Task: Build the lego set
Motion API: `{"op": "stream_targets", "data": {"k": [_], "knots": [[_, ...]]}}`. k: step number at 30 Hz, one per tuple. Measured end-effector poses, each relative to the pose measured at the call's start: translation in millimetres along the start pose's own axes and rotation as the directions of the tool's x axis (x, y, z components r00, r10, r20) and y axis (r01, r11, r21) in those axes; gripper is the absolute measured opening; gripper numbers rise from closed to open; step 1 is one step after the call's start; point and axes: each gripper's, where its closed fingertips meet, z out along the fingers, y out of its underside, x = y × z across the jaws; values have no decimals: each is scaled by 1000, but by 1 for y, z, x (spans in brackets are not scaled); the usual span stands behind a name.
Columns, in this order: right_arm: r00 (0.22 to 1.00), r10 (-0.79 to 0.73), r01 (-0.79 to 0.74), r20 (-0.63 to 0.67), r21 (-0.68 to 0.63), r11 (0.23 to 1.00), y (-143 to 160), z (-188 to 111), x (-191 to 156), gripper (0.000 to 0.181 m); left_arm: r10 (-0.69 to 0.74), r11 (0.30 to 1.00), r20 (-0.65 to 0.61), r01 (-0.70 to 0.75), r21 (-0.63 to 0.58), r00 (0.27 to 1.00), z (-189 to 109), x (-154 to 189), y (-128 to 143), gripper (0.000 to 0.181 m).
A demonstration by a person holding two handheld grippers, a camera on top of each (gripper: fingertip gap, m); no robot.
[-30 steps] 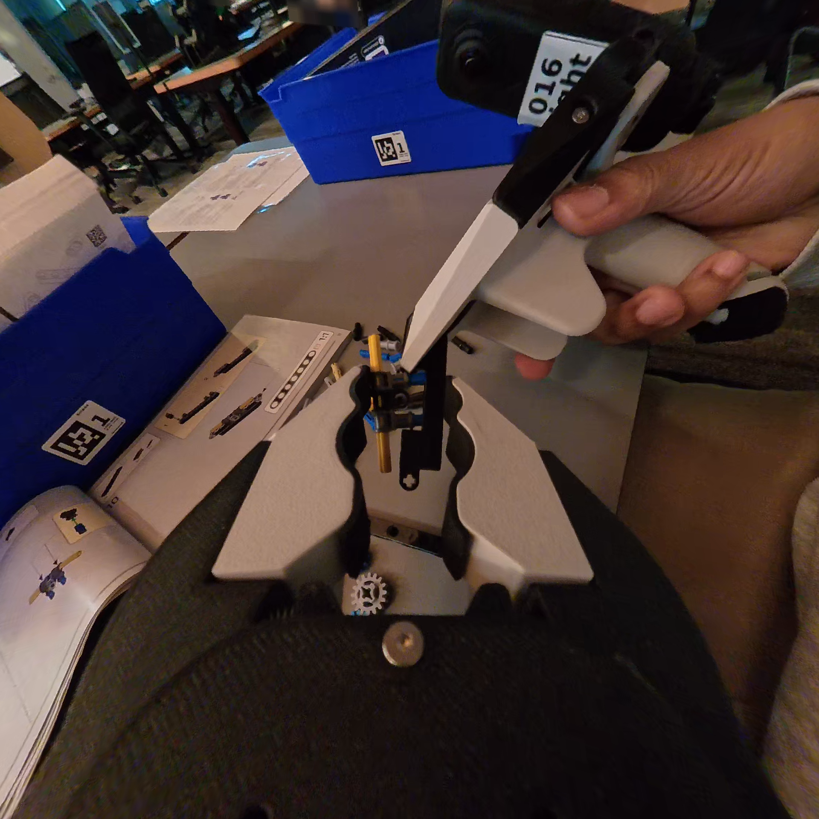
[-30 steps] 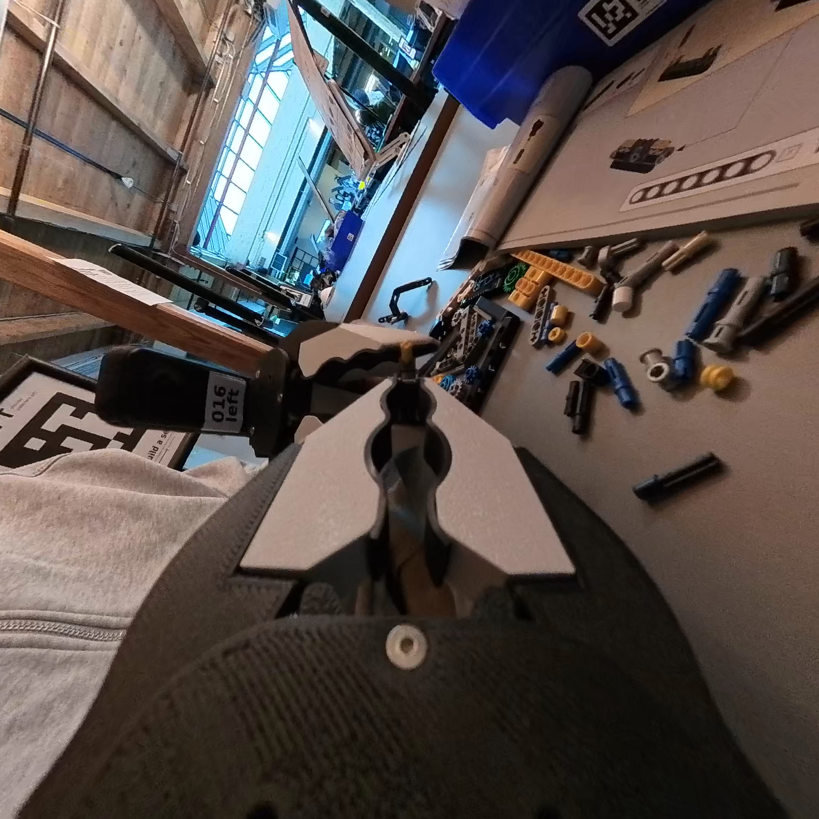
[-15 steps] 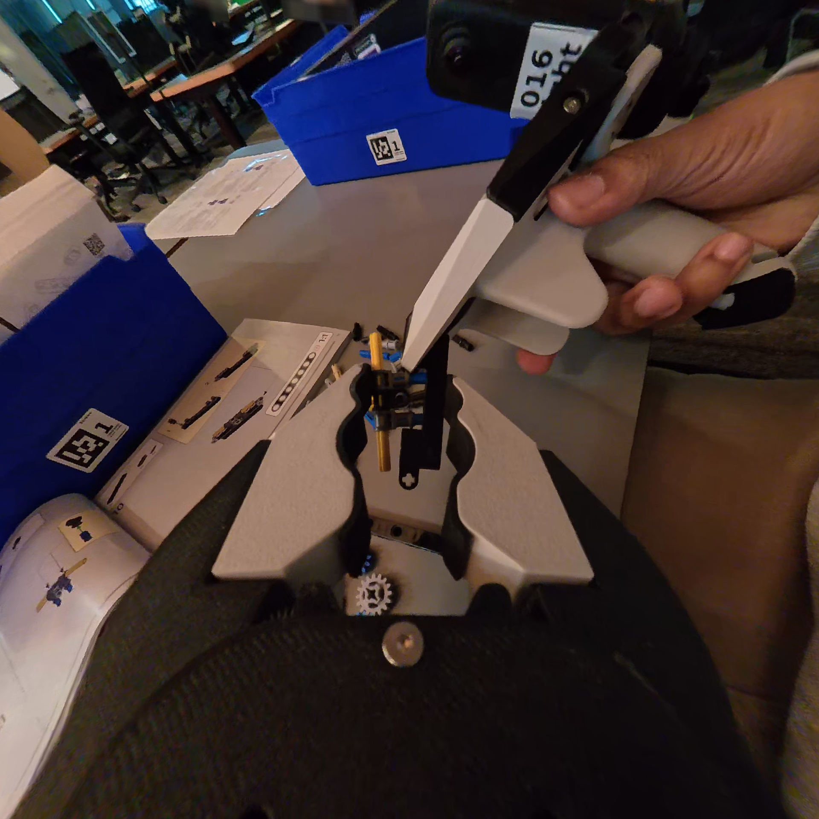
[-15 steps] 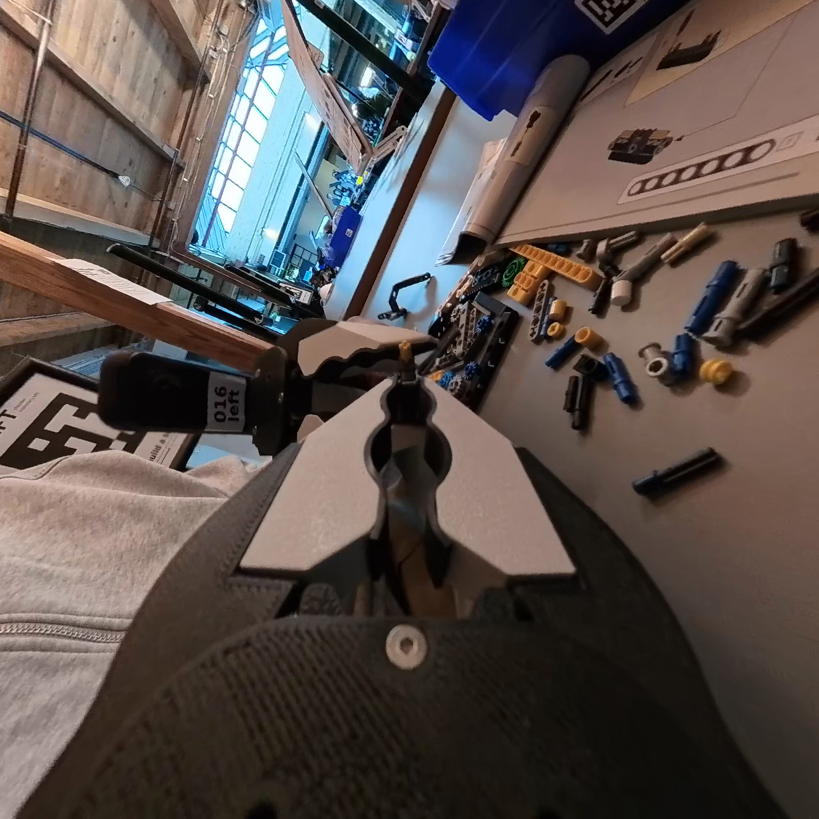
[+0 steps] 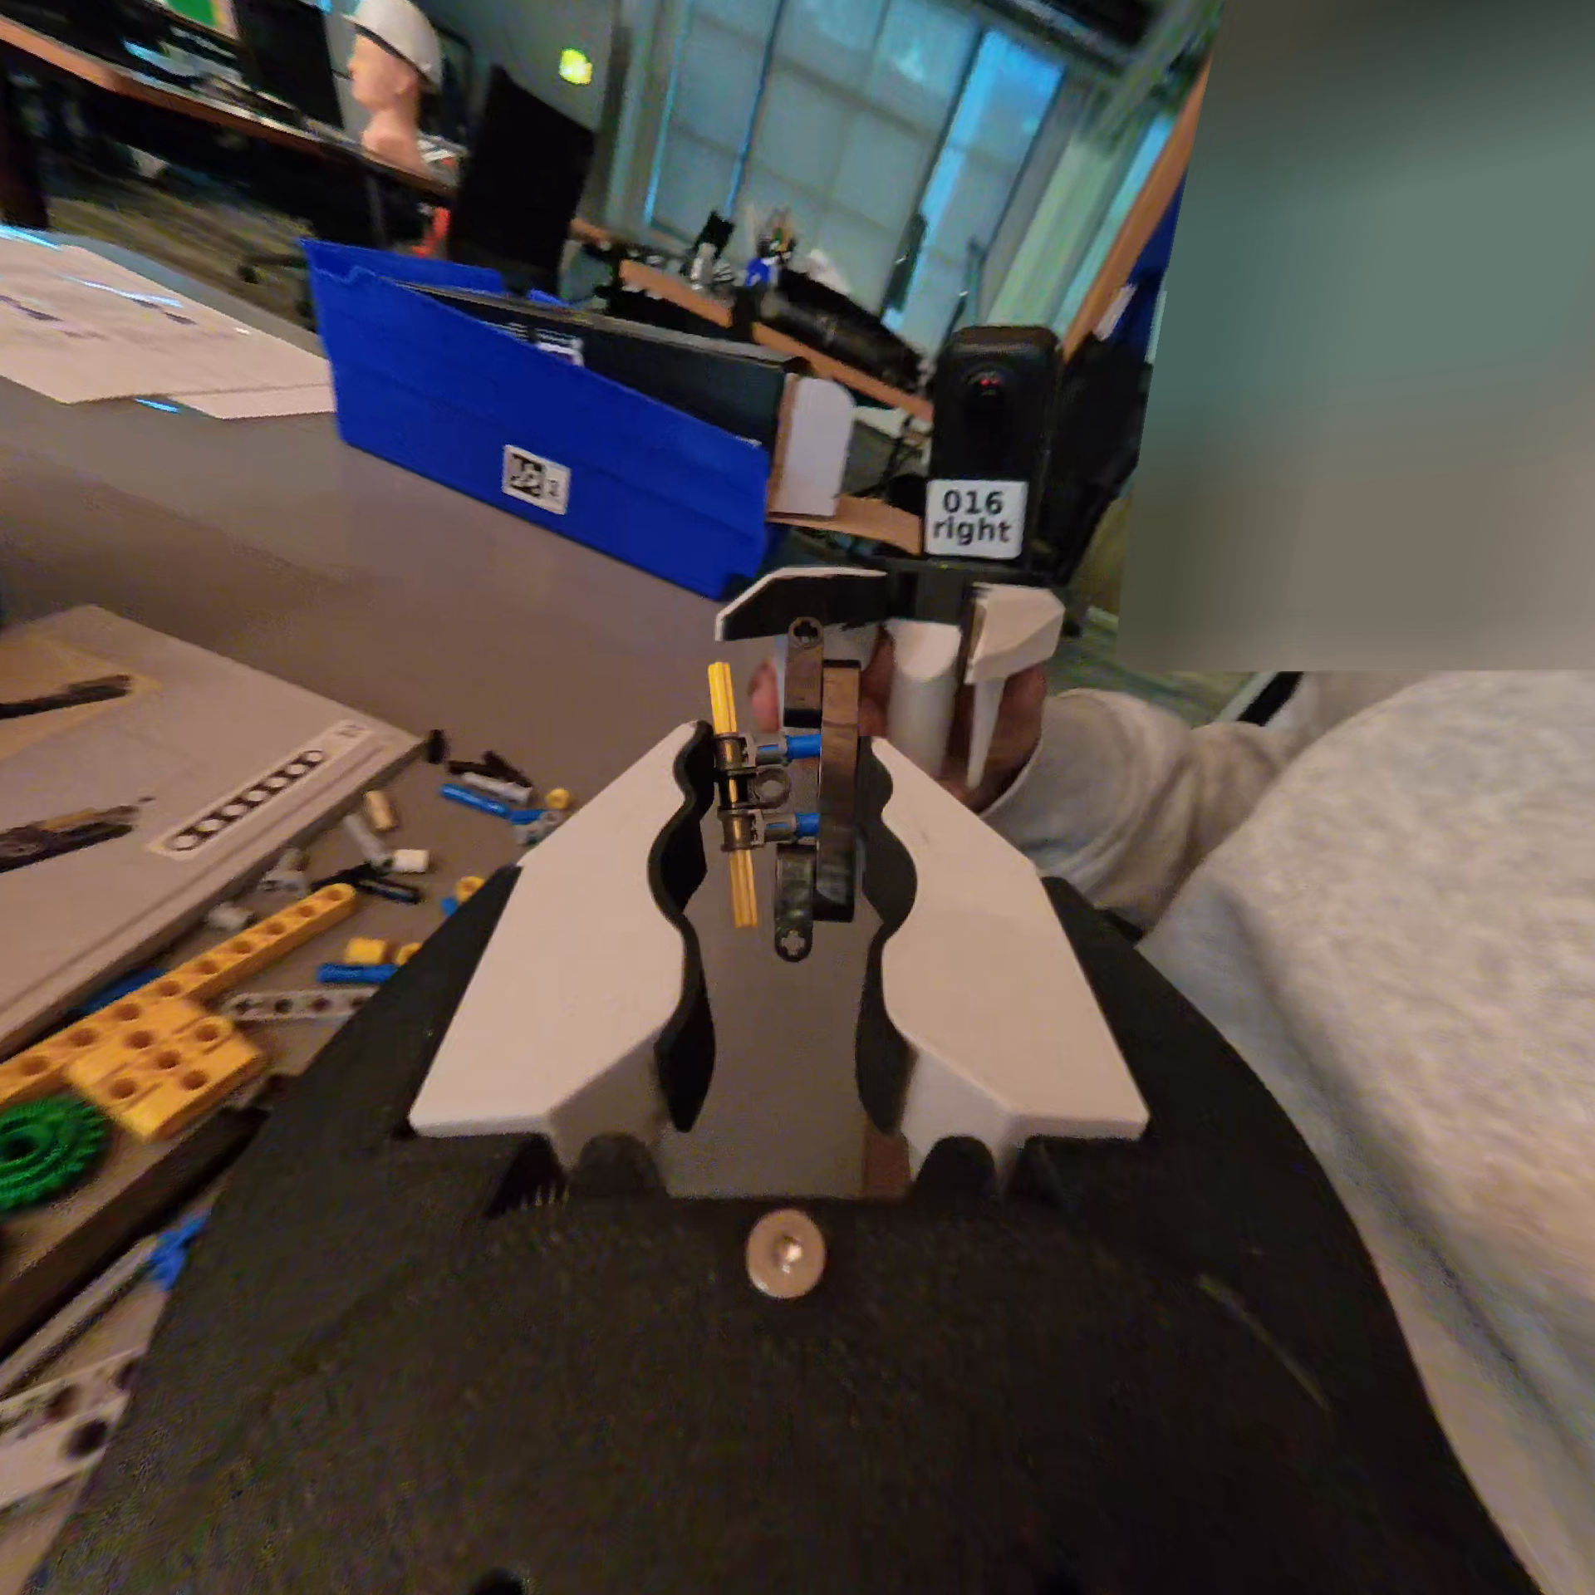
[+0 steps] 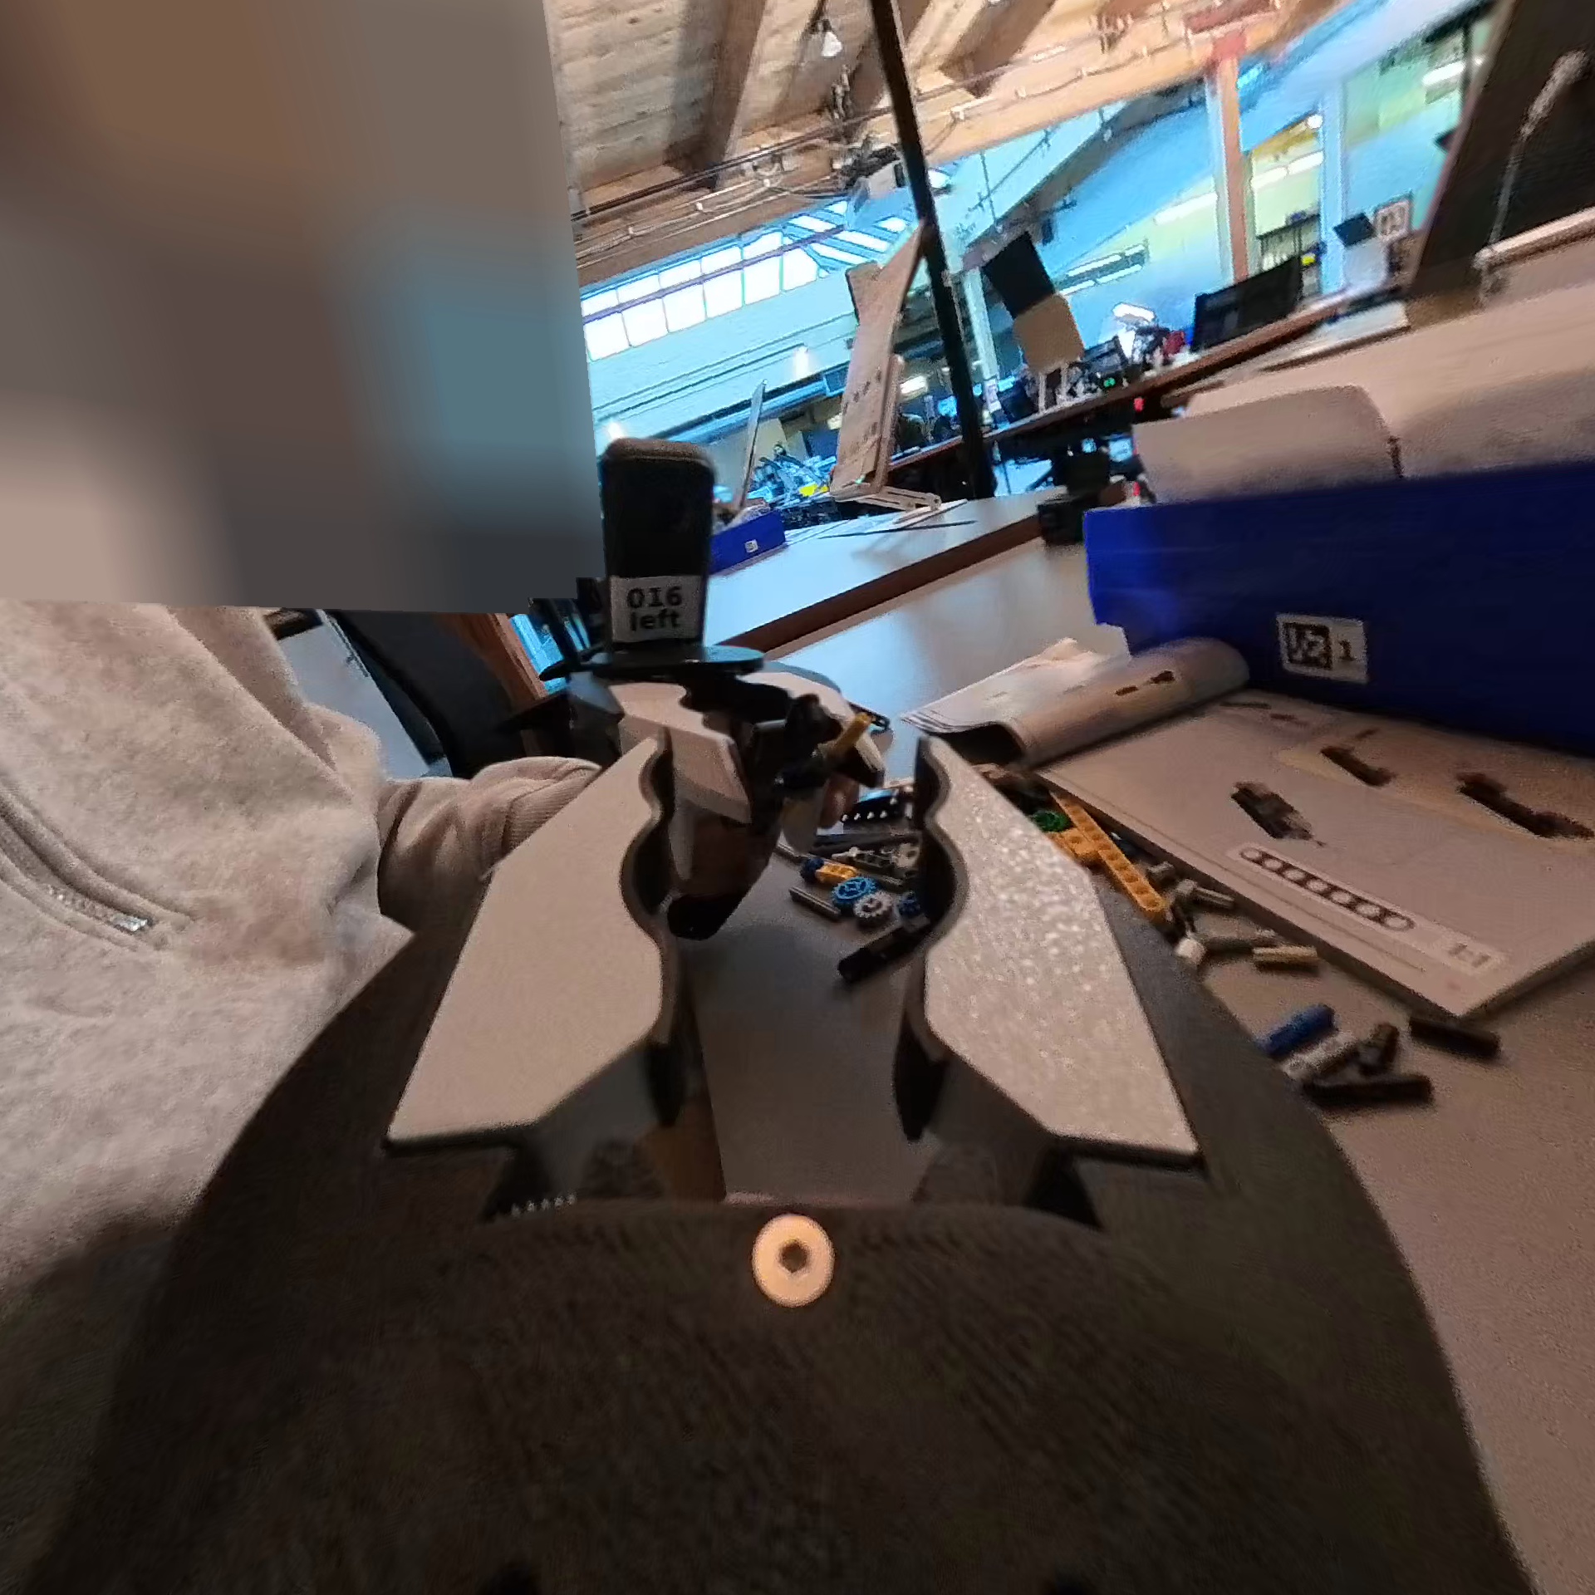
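Note:
My left gripper [image 5: 785, 759] is shut on a small lego assembly [image 5: 798, 811]: a black beam with a yellow axle [image 5: 732, 803], grey connectors and blue pins, held upright above the grey table. My right gripper [image 6: 785, 768] is open and empty, its jaws wide apart. It faces the left gripper [image 6: 734, 742] from a short distance, and the assembly [image 6: 794, 734] shows there between the left gripper's fingers. In the left wrist view the right gripper [image 5: 898, 621] shows just beyond the assembly, apart from it.
Loose lego pieces lie on the table [image 5: 431, 570]: yellow beams [image 5: 173, 1027], a green gear [image 5: 43, 1148], small pins [image 6: 1346, 1053] and gears [image 6: 863, 902]. An instruction booklet [image 6: 1295, 829] and blue bins [image 5: 535, 449] [image 6: 1338, 587] stand behind. A person's grey sleeves flank both views. My two grippers' fingertips are within a few centimetres of each other.
My right gripper has opened, let go of the assembly's black beam and drawn back. Both grippers have swung round to face each other. The left gripper keeps hold of the assembly.

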Motion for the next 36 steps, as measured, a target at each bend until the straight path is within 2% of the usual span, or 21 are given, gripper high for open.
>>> {"op": "stream_targets", "data": {"k": [2,6,13,25,32,36], "knots": [[1000,-13,13,12,-12,1000,4,3,-4,56,-23,1000,-51,23,8,998,1,8,0,30],[996,50,-48,74,-32,998,8,7,-11,59,22,1000,-110,-23,-2,994,5,25,2,30],[989,40,-35,143,-37,999,8,7,-24,32,2,1000,-158,0,10,987,6,34,1,30],[992,2,-1,123,-9,1000,2,5,-22,31,-17,1000,-149,20,20,989,5,28,1,37],[993,-6,4,120,21,1000,-4,1,-20,31,20,1000,-144,-17,19,989,3,29,1,28],[987,21,-30,160,55,998,-9,-1,-26,38,21,1000,-170,-21,5,985,5,33,4,28]]}}
